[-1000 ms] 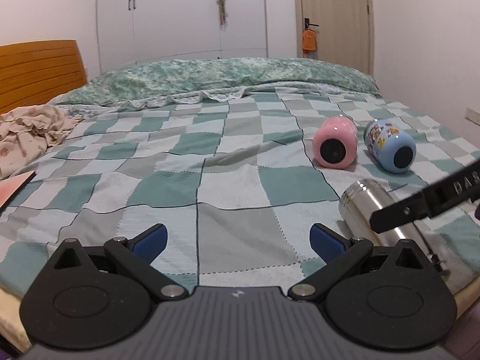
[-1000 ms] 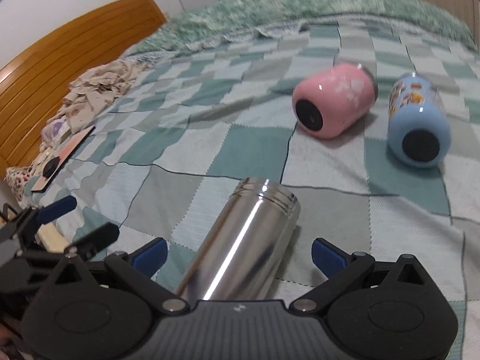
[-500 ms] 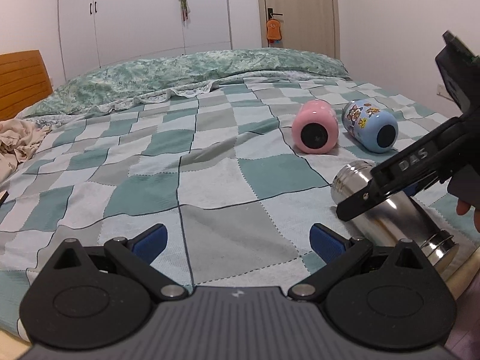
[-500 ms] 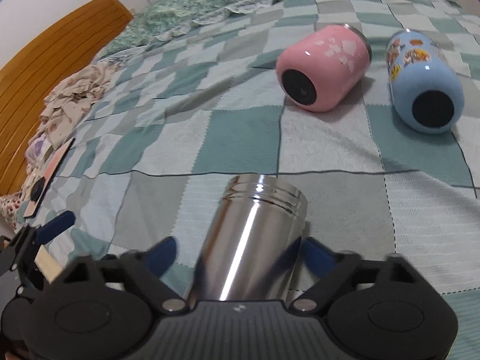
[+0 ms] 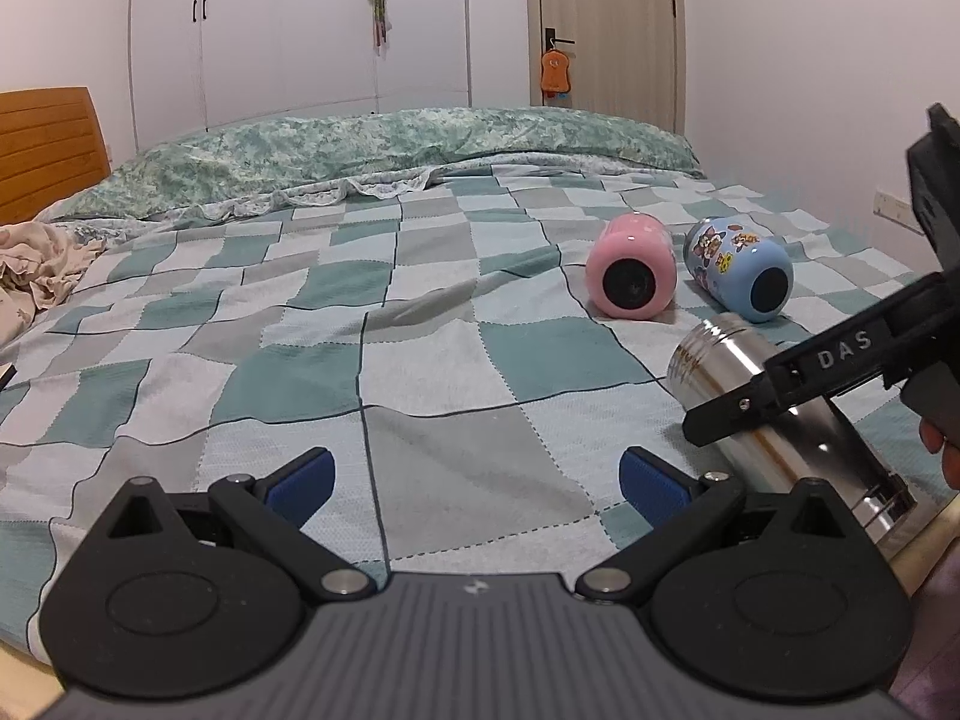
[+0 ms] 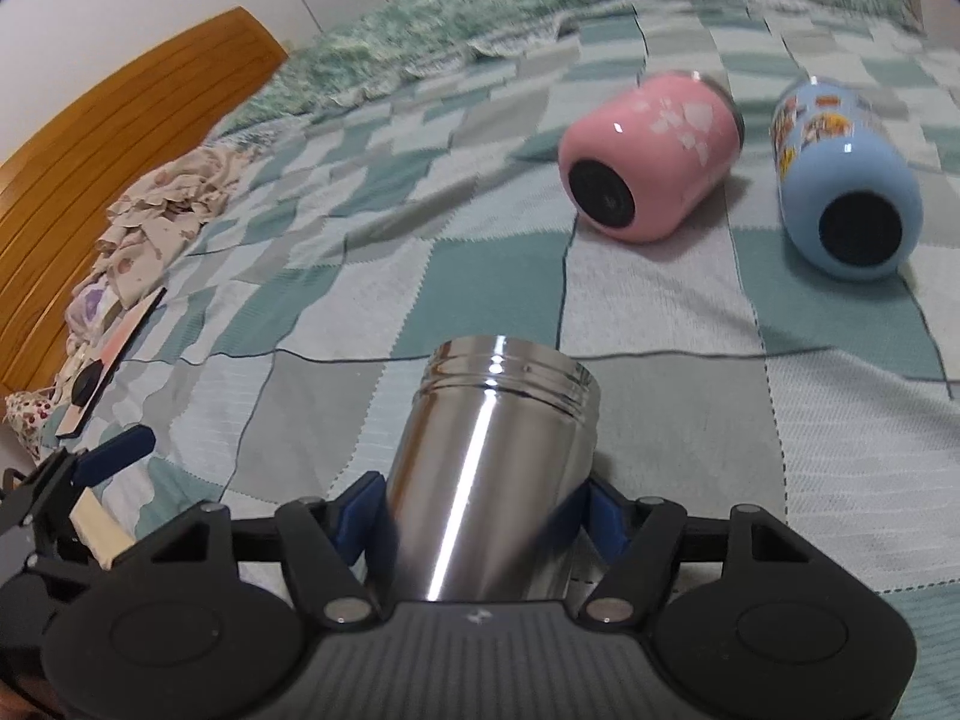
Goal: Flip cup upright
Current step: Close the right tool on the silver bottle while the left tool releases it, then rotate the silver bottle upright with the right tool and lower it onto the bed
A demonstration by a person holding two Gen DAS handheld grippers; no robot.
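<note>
Fingers of the right gripper (image 6: 480, 519) clamp the steel cup (image 6: 495, 468) from both sides, blue pads pressed against its shiny wall; cup lies on its side on the bed (image 6: 372, 420), threaded rim pointing away toward the two other cups. From the left wrist view the same steel cup (image 5: 774, 414) sits at the near right edge of the checked blanket (image 5: 420, 360), with one black finger (image 5: 798, 384) of the right gripper, marked DAS, across its side. Left gripper (image 5: 477, 480) hovers over the blanket with fingers spread wide, blue pads apart, nothing between them. Pink cup (image 6: 651, 159) lies on its side farther up the bed, dark base facing the camera, white petal print on its wall. Blue cartoon cup (image 6: 846, 180) lies just beside it to the right, also on its side, base facing the camera, not touching. Crumpled floral cloth (image 6: 162, 210) sits near the wooden headboard (image 6: 120, 138), well apart from the cups. White wardrobe (image 5: 300, 36) and a door (image 5: 606, 30) behind the bed.
</note>
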